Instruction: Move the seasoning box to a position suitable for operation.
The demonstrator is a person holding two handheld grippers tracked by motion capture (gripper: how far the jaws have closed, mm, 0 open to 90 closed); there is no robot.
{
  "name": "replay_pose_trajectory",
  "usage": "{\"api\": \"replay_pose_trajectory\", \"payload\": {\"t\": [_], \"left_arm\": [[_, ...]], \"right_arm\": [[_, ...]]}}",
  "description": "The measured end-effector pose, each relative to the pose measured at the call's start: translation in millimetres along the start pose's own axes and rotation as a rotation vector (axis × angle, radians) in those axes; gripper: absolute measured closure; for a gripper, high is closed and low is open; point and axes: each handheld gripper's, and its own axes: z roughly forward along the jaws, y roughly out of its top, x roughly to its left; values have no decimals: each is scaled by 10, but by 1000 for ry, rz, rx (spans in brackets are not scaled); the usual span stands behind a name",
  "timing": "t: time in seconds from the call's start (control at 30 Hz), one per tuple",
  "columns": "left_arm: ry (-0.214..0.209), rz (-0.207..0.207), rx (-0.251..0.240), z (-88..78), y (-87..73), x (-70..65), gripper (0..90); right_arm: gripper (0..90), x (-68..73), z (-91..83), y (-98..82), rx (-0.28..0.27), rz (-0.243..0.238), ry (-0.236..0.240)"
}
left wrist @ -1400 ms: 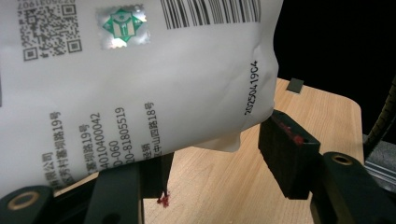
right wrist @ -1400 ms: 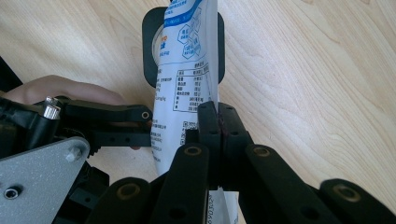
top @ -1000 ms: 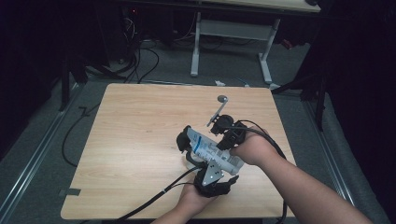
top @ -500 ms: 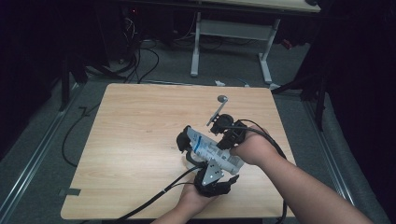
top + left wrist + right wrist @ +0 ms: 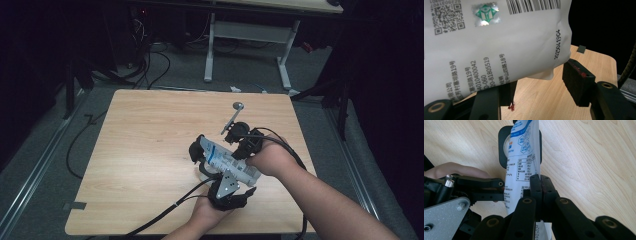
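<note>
A white pouch (image 5: 227,162) with blue print and a barcode hangs tilted over the wooden table (image 5: 150,135), held from two sides. My right gripper (image 5: 541,187) is shut on one thin edge of the pouch (image 5: 522,157), its jaws pressed flat together on it. My left gripper (image 5: 541,85) comes from below; the full body of the pouch (image 5: 486,50) sits between its jaws, and the right pad (image 5: 576,80) touches the pouch's corner. From above, the left gripper (image 5: 220,172) is near the table's front and the right gripper (image 5: 242,152) just behind it.
A black holder with a pale round inside (image 5: 503,147) stands on the table under the pouch's far end. A metal spoon (image 5: 232,117) lies behind the grippers. Black cables (image 5: 165,212) trail off the front edge. A desk frame (image 5: 245,35) stands beyond the table.
</note>
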Motion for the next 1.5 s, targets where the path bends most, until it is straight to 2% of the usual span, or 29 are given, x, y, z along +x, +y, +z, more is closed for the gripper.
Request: {"api": "replay_pose_trajectory", "payload": {"t": [1.5], "left_arm": [[0,1,-4,-3,19,-1,468]], "right_arm": [[900,-4,-10,25,-1,-6,-5]]}}
